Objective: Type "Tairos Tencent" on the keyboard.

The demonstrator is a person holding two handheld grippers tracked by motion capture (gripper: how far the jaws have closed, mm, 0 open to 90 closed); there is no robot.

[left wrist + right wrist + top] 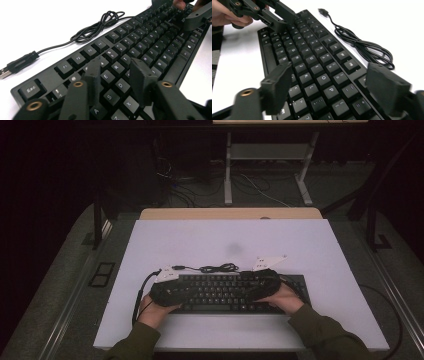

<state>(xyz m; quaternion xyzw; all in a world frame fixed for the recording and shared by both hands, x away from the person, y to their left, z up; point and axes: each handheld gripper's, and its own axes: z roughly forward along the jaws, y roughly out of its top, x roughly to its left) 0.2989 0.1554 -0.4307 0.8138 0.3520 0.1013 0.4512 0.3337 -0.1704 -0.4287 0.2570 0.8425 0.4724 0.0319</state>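
The left gripper (pixel 117 72), a black two-jaw tool held in the person's left hand (pixel 152 312), is seen hovering over the left end of a black full-size computer keyboard with white-lettered keys (pixel 227 292); its jaws are parted, with nothing gripped between them, and are poised just above the keys around E, R and D. The right gripper (pixel 332 90), a matching black tool held in the right hand (pixel 285 300), is positioned over the right half of the same keyboard, its jaws spread wide above the keys around K, L, O and P, and no key is pinched. The keyboard is laid flat near the person's edge of a white rectangular table top (pixel 200 240), lengthwise across it. Just beyond its far edge, a thin black cable (pixel 217 268) is bunched in loose loops on the table, and its USB plug (pixel 15 66) is left lying free on the white surface.
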